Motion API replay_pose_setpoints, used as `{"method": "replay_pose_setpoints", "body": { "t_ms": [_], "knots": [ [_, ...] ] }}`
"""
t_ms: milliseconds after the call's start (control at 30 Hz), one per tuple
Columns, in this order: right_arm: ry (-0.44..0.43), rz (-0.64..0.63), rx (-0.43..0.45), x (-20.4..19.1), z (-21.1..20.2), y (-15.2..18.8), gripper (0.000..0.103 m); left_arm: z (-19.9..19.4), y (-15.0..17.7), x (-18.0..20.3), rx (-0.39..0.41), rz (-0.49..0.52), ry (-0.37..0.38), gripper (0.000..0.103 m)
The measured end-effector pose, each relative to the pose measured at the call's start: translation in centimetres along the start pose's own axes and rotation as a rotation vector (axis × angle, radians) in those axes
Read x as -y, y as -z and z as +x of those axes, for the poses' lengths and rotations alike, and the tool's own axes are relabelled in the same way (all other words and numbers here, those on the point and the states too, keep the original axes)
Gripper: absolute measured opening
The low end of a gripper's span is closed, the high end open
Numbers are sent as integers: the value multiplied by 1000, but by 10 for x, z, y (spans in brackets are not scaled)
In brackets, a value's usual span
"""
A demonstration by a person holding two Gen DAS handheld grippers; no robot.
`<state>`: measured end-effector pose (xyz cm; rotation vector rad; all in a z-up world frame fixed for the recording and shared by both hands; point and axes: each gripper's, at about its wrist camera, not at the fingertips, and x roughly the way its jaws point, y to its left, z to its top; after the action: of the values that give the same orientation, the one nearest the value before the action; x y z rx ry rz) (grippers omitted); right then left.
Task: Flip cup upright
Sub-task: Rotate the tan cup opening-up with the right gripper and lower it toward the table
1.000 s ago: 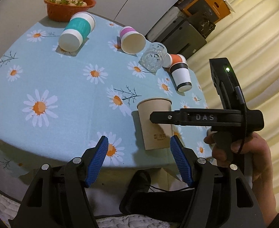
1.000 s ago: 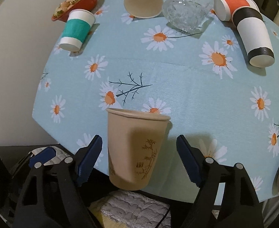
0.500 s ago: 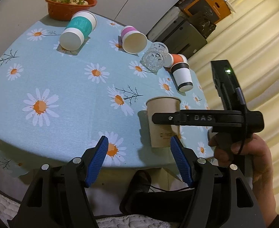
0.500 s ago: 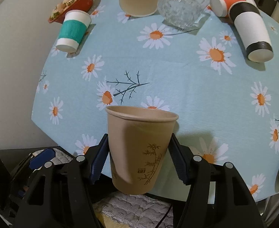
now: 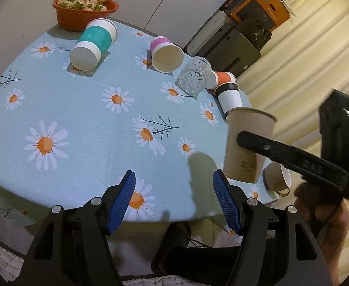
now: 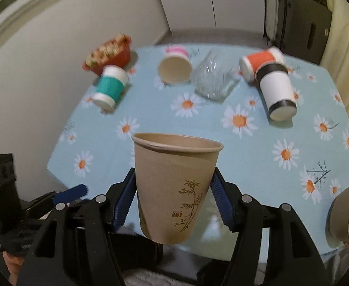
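Your R claw (image 6: 172, 200) is clamped on the tan paper cup (image 6: 174, 186), mouth up, lifted off the tabletop (image 5: 103, 124); L claw (image 5: 174, 197) apart, w/ nothing in it.

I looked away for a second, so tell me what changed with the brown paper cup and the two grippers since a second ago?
The right gripper closed on the brown paper cup, which had stood upright on the table between its open fingers, and lifted it off the table, mouth still up. The left gripper stayed open and empty. The other cups and the glass still lie on their sides.
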<state>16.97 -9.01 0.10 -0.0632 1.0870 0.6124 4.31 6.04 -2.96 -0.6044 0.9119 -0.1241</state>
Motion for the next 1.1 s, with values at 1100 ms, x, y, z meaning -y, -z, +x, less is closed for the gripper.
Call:
{"method": "replay_pose_setpoints", "body": {
  "t_ms": [1100],
  "knots": [
    [202, -182, 707, -11, 35, 100, 62, 0, 2, -17, 121, -23, 39, 66]
  ]
}}
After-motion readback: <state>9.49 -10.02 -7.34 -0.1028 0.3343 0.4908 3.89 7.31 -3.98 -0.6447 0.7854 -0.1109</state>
